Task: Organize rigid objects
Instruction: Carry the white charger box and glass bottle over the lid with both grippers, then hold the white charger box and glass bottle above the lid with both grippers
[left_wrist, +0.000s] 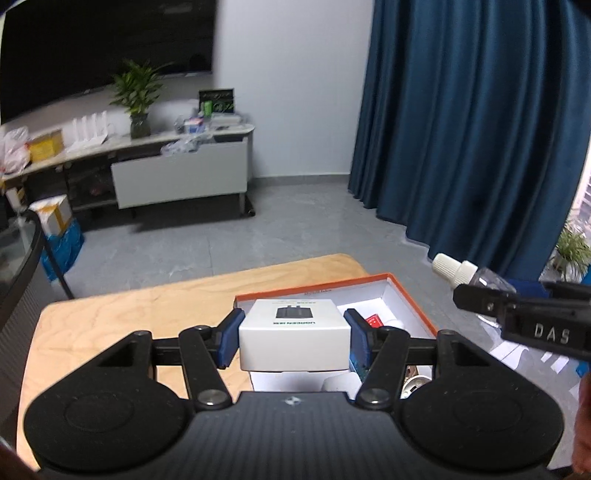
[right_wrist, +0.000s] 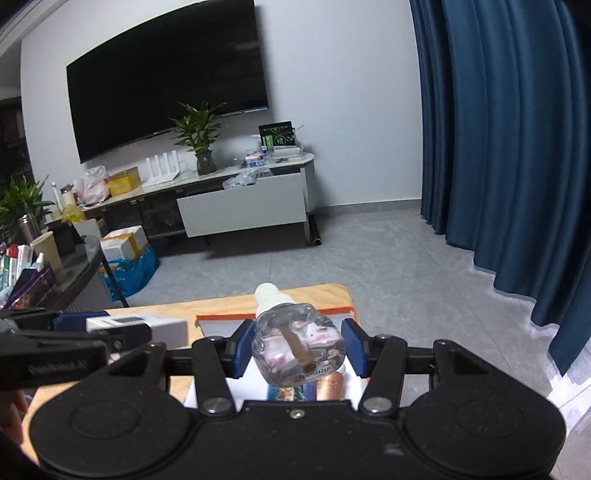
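White carton (left_wrist: 293, 334) sits clamped between left hand-held gripper (left_wrist: 294, 339) pads.

The open box (left_wrist: 406, 295) sits on the table (left_wrist: 129, 314), toward its far right corner. Above it, the small carton (left_wrist: 293, 332) hangs left of the bottle (right_wrist: 297, 343). Far behind stands a cabinet (right_wrist: 243, 210).

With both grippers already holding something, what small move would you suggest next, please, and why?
Probably lower the left gripper so its white box settles into the orange-rimmed tray just beneath; the right gripper holds the clear bottle over the same tray and can follow.
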